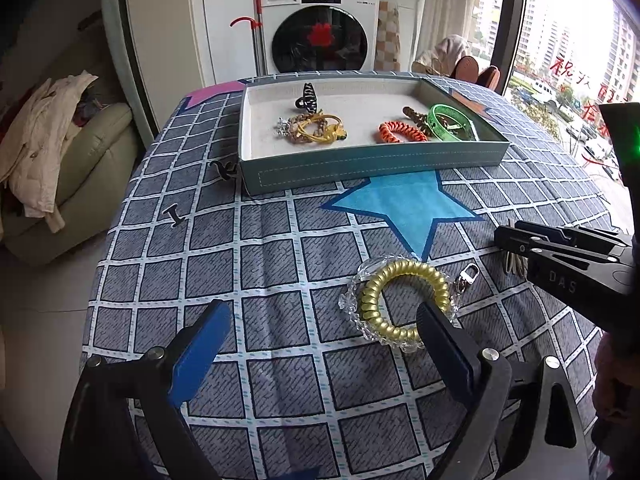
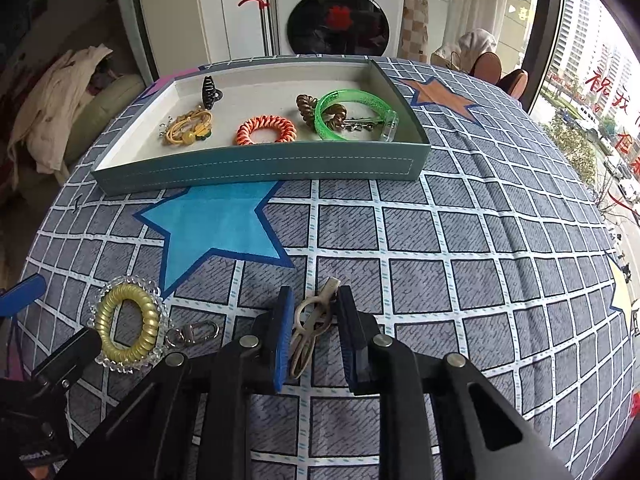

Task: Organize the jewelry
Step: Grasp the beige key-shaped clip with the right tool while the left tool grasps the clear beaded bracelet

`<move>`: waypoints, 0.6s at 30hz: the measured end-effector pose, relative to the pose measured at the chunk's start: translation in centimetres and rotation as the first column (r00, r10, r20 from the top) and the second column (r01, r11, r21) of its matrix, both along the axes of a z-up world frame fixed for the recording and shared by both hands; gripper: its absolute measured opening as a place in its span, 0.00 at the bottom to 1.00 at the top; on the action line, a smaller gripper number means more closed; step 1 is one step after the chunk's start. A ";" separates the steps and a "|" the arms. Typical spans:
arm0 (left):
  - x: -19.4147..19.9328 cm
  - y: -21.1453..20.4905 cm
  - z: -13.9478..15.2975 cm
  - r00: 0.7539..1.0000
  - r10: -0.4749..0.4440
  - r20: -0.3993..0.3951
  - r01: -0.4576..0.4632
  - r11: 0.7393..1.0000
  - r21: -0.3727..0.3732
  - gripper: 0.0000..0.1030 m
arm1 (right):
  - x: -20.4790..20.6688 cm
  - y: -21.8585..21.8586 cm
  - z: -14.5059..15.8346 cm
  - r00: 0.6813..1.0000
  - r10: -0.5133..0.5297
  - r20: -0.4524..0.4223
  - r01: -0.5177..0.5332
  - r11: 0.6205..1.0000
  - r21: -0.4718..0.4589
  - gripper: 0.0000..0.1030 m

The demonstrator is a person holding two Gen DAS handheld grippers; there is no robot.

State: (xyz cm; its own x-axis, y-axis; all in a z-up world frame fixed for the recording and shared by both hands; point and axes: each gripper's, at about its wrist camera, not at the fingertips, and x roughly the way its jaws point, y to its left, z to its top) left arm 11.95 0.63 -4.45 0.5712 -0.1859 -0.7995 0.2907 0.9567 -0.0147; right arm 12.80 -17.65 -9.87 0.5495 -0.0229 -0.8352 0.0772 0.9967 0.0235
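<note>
A beige hair clip point(image 2: 314, 322) lies on the checked cloth between the pads of my right gripper point(image 2: 315, 300), which is shut on it. In the left wrist view that gripper point(image 1: 505, 238) reaches in from the right. My left gripper point(image 1: 320, 306) stands open; its right finger point(image 1: 440, 332) overlaps a gold coil bracelet point(image 1: 404, 300) lying inside a clear beaded one point(image 1: 352, 300), with a silver clasp point(image 1: 466, 278) beside them. The teal tray point(image 2: 260, 164) at the back holds a black claw clip point(image 2: 209, 91), yellow ties point(image 2: 190, 126), an orange coil point(image 2: 265, 130), a brown coil point(image 2: 307, 104) and a green bangle point(image 2: 354, 116).
Two small black pieces point(image 1: 224, 169) point(image 1: 175, 216) lie on the cloth left of the tray. A sofa with piled clothes point(image 1: 44, 140) stands off the table's left edge. A washing machine point(image 1: 320, 28) is behind and a window point(image 1: 580, 60) to the right.
</note>
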 end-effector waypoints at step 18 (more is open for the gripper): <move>2.1 1.7 -0.5 0.999 -0.014 -0.039 0.014 1.000 -0.010 0.91 | -1.5 -0.9 0.0 1.000 0.022 0.012 -0.023 0.996 0.086 0.22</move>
State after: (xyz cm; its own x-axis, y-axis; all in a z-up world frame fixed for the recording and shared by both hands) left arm 14.07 2.29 -4.90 0.5365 -0.2014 -0.8195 0.3030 0.9523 -0.0356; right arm 11.28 -18.57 -9.90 0.5586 0.0612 -0.8272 0.0542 0.9925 0.1100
